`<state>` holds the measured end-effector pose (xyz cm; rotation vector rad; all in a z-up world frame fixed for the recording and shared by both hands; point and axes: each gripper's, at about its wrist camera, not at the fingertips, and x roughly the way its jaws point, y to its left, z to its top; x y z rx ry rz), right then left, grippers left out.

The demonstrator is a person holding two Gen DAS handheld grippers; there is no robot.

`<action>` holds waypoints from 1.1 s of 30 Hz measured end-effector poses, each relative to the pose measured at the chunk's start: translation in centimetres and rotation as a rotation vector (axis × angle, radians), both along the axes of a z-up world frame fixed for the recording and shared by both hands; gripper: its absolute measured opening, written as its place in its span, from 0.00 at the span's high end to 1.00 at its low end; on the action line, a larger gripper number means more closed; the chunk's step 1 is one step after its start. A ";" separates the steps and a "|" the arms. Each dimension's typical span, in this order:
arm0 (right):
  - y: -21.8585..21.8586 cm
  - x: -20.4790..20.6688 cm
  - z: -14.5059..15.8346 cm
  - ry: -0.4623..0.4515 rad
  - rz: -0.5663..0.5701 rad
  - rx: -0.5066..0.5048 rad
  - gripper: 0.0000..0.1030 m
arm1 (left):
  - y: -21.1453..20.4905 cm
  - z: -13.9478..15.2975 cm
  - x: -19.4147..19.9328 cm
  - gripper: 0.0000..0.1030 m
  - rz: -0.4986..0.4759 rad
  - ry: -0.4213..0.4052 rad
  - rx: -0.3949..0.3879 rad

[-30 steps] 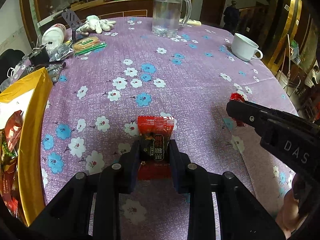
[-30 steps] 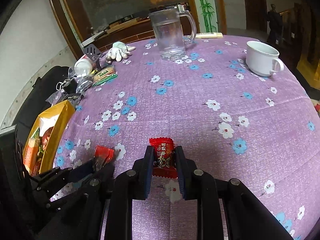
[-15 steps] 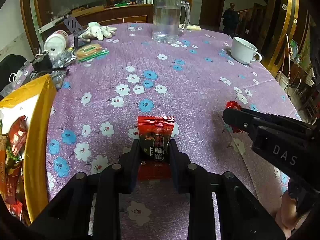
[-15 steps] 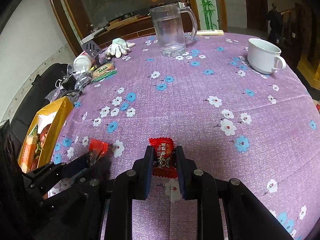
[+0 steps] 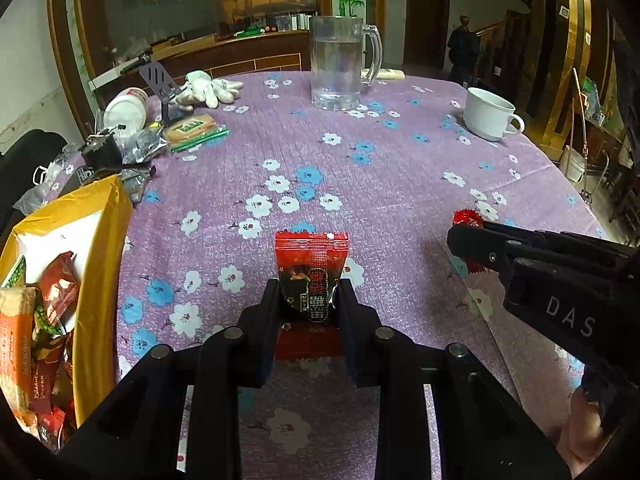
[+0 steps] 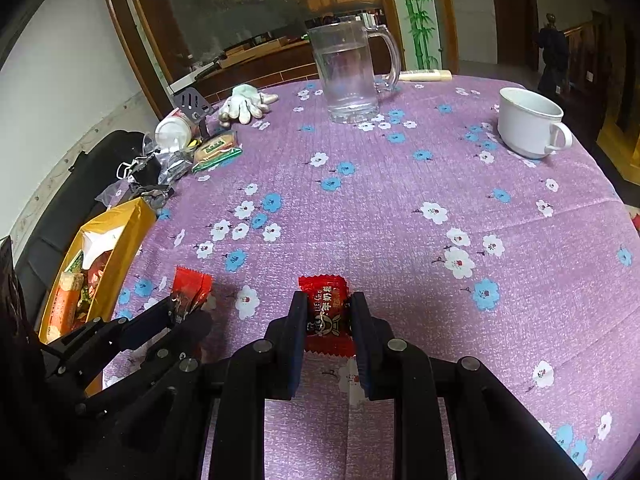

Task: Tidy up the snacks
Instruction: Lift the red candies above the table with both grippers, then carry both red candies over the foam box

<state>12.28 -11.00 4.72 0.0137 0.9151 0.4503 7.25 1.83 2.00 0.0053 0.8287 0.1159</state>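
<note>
While a glass mug [image 5: 340,64] stands at twelve o'clock and a white cup [image 5: 490,114] at two, each gripper, left [image 5: 308,300] and right [image 6: 329,312], clamps a red snack packet [image 5: 311,272] [image 6: 326,312]; yellow box [image 5: 102,248] at nine.

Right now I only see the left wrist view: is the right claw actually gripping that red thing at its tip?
Observer: Yes. In the right wrist view the right claw is shut on a red candy packet, with its pads pressing both sides.
Operator: Is it the same snack as mine?
Observer: It looks different. It has white characters and what looks like a cartoon face on plain red. It has no dark panel like the red snack packet in your left claw.
</note>
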 end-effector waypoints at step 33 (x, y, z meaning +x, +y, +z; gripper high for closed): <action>0.2 -2.5 3.4 -0.134 0.071 0.085 0.78 | 2.6 3.7 -3.7 0.76 0.051 -0.074 -0.069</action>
